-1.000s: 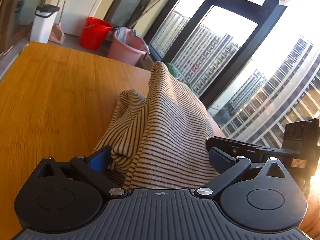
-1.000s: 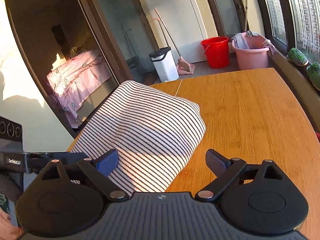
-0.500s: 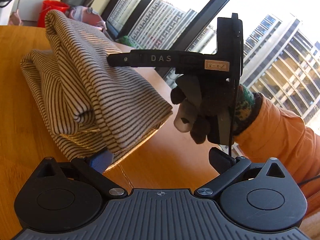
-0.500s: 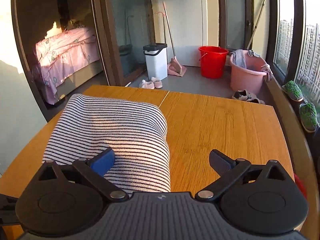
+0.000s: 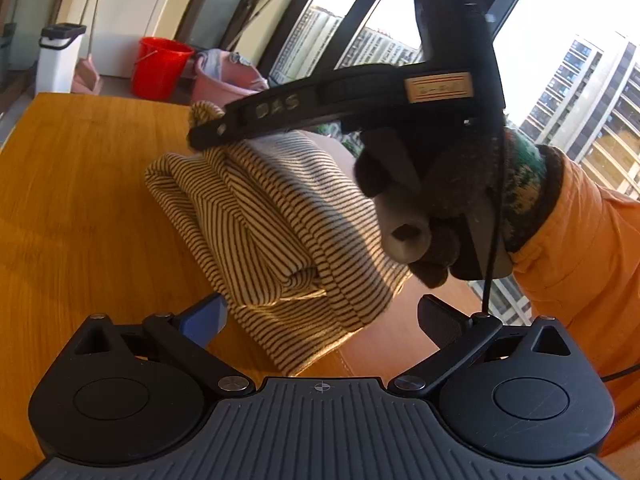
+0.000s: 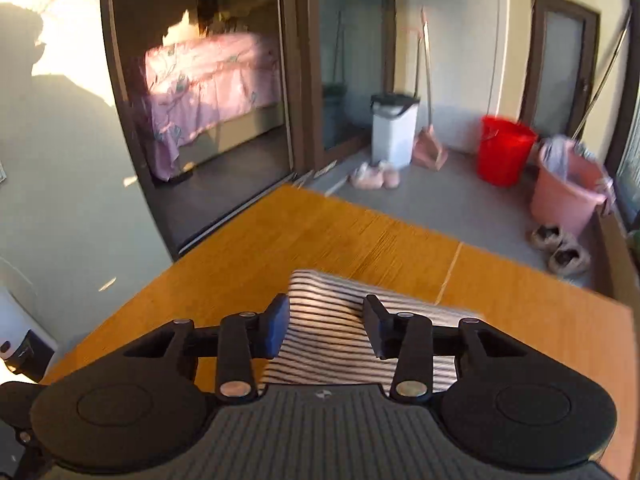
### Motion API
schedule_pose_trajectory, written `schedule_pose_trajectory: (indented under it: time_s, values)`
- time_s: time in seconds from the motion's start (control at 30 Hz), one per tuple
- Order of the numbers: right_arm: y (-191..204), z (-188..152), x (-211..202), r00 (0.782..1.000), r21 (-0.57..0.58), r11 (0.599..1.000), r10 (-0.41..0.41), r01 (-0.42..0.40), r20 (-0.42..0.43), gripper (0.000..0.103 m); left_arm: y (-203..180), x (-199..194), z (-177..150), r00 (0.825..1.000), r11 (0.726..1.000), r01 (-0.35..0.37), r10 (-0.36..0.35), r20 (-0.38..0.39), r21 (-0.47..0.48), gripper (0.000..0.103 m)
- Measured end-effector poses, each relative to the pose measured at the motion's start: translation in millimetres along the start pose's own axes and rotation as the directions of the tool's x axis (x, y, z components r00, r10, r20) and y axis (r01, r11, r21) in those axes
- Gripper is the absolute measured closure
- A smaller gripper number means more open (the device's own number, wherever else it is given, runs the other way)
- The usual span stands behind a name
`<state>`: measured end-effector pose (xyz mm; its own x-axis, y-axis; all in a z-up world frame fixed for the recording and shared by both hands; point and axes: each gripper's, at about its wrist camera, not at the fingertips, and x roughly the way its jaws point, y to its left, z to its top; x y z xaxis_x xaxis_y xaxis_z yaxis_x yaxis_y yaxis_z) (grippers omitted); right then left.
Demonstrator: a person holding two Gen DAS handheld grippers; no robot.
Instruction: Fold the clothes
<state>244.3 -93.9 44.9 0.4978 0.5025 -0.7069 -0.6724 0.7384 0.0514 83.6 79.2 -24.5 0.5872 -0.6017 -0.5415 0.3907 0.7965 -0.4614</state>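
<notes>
A folded cream garment with thin dark stripes (image 5: 272, 216) lies as a thick bundle on the wooden table (image 5: 80, 184). My left gripper (image 5: 320, 316) is open, its fingers either side of the bundle's near edge and not closed on it. The right gripper shows in the left wrist view (image 5: 352, 96) above the bundle, held by a gloved hand (image 5: 452, 208). In the right wrist view the right gripper (image 6: 325, 326) has its jaws narrowed on a raised fold of the striped garment (image 6: 320, 320) between the pads.
A red bucket (image 6: 506, 150), a pink tub (image 6: 568, 188) with cloth, a white bin (image 6: 394, 128) and shoes (image 6: 560, 246) stand on the floor beyond the table. The table's far edge (image 6: 360, 204) is close ahead. Windows are to the right (image 5: 580, 92).
The right gripper has gone from wide open to closed on a fold of the striped garment and has tilted down. The left gripper has drawn back slightly and stays open.
</notes>
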Motion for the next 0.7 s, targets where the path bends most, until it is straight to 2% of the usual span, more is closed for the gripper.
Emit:
schedule_pose_trajectory:
  time_s: [0.07, 0.1, 0.13, 0.23, 0.27, 0.33, 0.5, 0.6, 0.7]
  values:
    - [16, -6, 21, 0.997, -0.084, 0.995, -0.064, 0.061, -0.035, 0.05, 4, -3, 0, 1.0, 1.0, -0.008, 0.008, 0.005, -0.017, 0.0]
    - [20, -7, 23, 0.997, -0.103, 0.993, -0.069, 0.065, -0.034, 0.045, 7, -3, 0, 1.0, 1.0, -0.014, 0.014, 0.008, -0.025, 0.0]
    - [17, -6, 14, 0.999, -0.085, 0.995, -0.048, 0.046, -0.014, 0.042, 8, -2, 2, 1.0, 0.999, -0.024, 0.025, 0.01, -0.033, 0.0]
    - [-1, -2, -21, 0.997, 0.001, 1.0, 0.031, -0.031, 0.068, 0.042, 8, 1, 10, 0.998, 0.997, -0.062, 0.062, 0.015, -0.045, 0.0]
    - [-9, -2, -33, 0.995, 0.019, 0.999, 0.033, -0.035, 0.096, 0.042, 7, 1, 12, 0.998, 0.997, -0.067, 0.068, 0.016, -0.045, 0.0]
    - [-27, -9, -52, 0.991, 0.05, 0.999, 0.011, -0.018, 0.133, 0.042, 6, 1, 15, 0.997, 0.997, -0.07, 0.071, 0.018, -0.039, 0.0]
    - [-68, -48, -73, 0.988, 0.149, 0.988, -0.055, 0.034, 0.145, 0.042, -7, 1, 19, 0.997, 0.997, -0.075, 0.075, 0.028, -0.006, 0.0]
    - [-92, -71, -85, 0.984, 0.208, 0.976, -0.096, 0.063, 0.149, 0.042, -4, -2, 27, 0.993, 0.996, -0.052, 0.059, 0.104, -0.067, 0.0]
    - [-109, -91, -93, 0.979, 0.269, 0.961, -0.109, 0.06, 0.17, 0.036, 13, 2, 45, 0.988, 0.979, 0.004, 0.028, 0.153, -0.205, 0.0]
